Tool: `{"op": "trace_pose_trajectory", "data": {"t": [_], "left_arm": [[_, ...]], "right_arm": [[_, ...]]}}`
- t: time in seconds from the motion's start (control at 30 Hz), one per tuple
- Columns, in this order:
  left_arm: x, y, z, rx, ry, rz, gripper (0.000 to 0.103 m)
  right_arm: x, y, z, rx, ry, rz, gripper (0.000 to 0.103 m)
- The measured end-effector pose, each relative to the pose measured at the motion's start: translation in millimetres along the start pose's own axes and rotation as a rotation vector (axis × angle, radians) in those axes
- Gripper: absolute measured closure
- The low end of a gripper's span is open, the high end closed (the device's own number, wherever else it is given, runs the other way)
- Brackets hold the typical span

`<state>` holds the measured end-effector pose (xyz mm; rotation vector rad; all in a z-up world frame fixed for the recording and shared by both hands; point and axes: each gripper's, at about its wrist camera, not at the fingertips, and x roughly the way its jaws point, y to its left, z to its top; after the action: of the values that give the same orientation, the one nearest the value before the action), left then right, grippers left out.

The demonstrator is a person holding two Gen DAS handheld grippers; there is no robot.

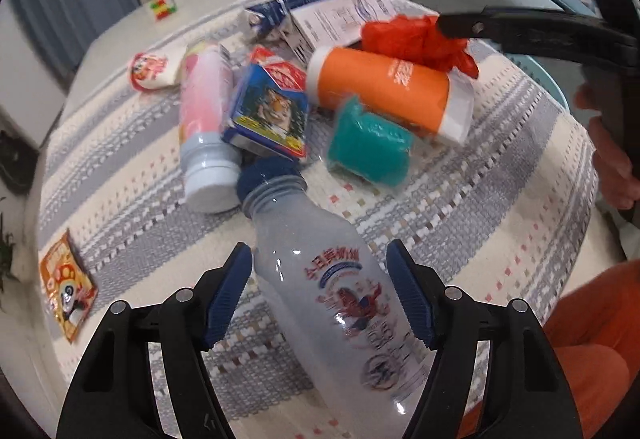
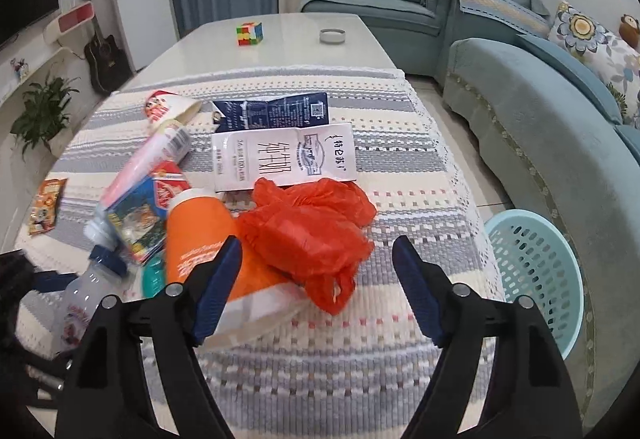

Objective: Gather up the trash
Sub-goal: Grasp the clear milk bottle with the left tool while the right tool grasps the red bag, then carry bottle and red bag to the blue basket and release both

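— What's the table like?
— A woven striped cloth (image 2: 360, 319) with trash heaped on it, sofa (image 2: 540, 127) beside, basket (image 2: 536, 271) at its edge.
— The claws?
— Left gripper (image 1: 320, 295) wide around the bottle (image 1: 332, 287), not pinching. Right gripper (image 2: 316, 287) wide too, over the red bag (image 2: 308, 231).

Trash lies clustered on the woven cloth: a clear capless bottle (image 1: 340, 299) on its side, an orange cup (image 1: 384, 89) toppled beside a crumpled red bag (image 2: 308, 231), a flattened white carton (image 2: 284, 159), and a pink bottle (image 1: 204, 111).
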<state>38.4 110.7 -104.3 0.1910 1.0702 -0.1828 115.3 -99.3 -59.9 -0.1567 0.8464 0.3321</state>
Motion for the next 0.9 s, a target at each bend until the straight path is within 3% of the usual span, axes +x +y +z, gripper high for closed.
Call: {"op": "trace_pose_trajectory", "data": {"t": [0.13,0.27,0.33,0.4,0.43,0.5,0.57,0.9], "left_arm": [[-8.9,3.9,-11.5,-0.177,-0.035,0.042,0.025],[-13.2,-1.0,-29.0,-0.364,-0.02,0.002,0.023],[-8.5,-5.3,-32.5,-0.404,-0.008,0.004,0.024],[-3.5,-7.3,-33.9,-0.433,-0.002,0.007,0.035],[0.0,-6.9,-34.4,-0.442,0.009,0.01,0.047],[0.1,-2.8,-39.4,-0.451,-0.002,0.009,0.05],[0.3,-1.4,-37.5,-0.453,-0.016,0.005,0.05],[-36.8,-4.0,-26.5,-0.44,-0.208,-0.097,0.05]], "right_arm": [[18.9,-1.4,2.8,0.006,0.028,0.001,0.029],[41.0,-2.5,4.6,0.012,0.065,0.013,0.028],[51.0,-3.7,2.8,0.029,0.093,0.022,0.028],[56.8,-7.0,-0.2,0.055,0.108,0.034,0.046],[58.0,-9.2,-0.9,0.062,0.112,0.038,0.047],[56.2,-13.6,-2.5,0.072,0.1,0.043,0.061],[52.5,-17.9,-3.3,0.075,0.087,0.053,0.069],[-7.6,-36.8,-0.9,0.077,-0.069,0.076,0.077]]}}
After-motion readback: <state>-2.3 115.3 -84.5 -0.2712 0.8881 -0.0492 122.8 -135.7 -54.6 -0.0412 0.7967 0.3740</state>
